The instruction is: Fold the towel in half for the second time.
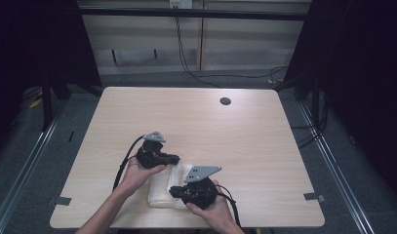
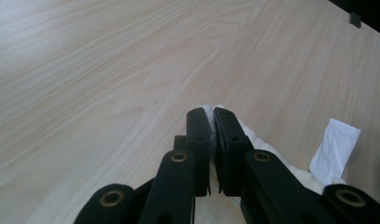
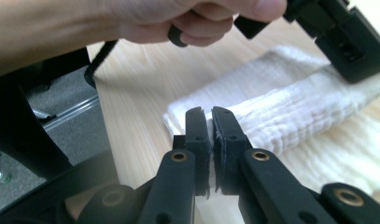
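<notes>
We are looking down on a wooden table (image 1: 196,122) with a folded white cloth (image 1: 162,187) lying near its front edge, between the two hands; the left hand (image 1: 137,175) is gripping the left gripper (image 1: 174,158) at the cloth's far left corner, and the right hand (image 1: 213,207) is gripping the right gripper (image 1: 174,191) at the cloth's near right side. In the left gripper view we are seeing the jaws of the left gripper (image 2: 211,114) pressed together on a fold of the cloth (image 2: 271,158), which is bunching up beside them. In the right gripper view the right gripper (image 3: 207,114) is likewise pinching the cloth (image 3: 271,112) at its edge, jaws nearly touching; the other gripper (image 3: 341,42) is sitting on the cloth's far end, under the left hand (image 3: 178,18); a round hole (image 1: 225,101) is showing at the table's far right.
</notes>
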Available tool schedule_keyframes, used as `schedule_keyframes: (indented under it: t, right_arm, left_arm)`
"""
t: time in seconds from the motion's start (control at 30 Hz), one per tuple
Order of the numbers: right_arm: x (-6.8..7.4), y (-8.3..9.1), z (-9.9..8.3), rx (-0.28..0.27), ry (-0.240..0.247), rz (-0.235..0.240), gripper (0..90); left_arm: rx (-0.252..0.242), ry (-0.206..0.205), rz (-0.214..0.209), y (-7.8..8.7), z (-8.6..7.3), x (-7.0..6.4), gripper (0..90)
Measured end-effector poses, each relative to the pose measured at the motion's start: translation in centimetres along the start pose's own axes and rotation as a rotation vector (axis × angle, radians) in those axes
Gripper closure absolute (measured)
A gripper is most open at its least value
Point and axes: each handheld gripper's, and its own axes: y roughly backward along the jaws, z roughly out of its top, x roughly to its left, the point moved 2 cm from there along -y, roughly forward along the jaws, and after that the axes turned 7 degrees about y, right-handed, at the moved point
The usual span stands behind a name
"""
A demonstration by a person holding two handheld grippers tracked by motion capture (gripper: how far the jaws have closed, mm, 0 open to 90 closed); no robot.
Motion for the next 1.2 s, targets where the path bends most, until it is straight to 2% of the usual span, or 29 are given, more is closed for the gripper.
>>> schedule_keyframes:
  t: [0.37, 0.47, 0.53, 0.7, 0.93, 0.97, 1.03, 1.2]
  right_arm:
    - [-1.3, -0.5, -2.7, 0.073, -0.033, -0.027, 84.5]
    - [-1.6, -0.2, -3.0, 0.084, -0.032, -0.046, 82.1]
    - [-1.7, 0.0, -3.1, 0.084, -0.036, -0.039, 81.4]
    - [-1.6, 0.4, -3.5, 0.097, -0.029, -0.037, 76.7]
    - [-1.7, 1.1, -4.2, 0.102, -0.037, -0.046, 69.7]
    - [-1.7, 1.4, -4.3, 0.096, -0.041, -0.051, 66.1]
    - [-2.0, 1.7, -4.3, 0.091, -0.046, -0.079, 62.7]
    - [-3.0, 2.0, -4.1, 0.066, -0.078, -0.106, 58.6]
  left_arm:
    - [0.042, -0.010, -0.016, -1.9, -0.4, -0.1, 83.4]
    - [0.042, -0.005, -0.022, -2.5, -0.3, -0.2, 81.7]
    - [0.039, 0.004, -0.028, -2.9, -0.2, -0.4, 80.9]
    - [0.033, -0.009, -0.061, -3.3, 0.1, -1.0, 77.8]
    - [0.008, -0.028, -0.085, -3.1, 0.5, -1.3, 68.4]
    - [0.002, -0.038, -0.093, -2.7, 0.5, -1.3, 66.1]
    - [-0.003, -0.038, -0.081, -2.2, 0.5, -1.3, 63.5]
    - [-0.018, -0.033, -0.055, -1.1, 0.5, -1.1, 56.5]
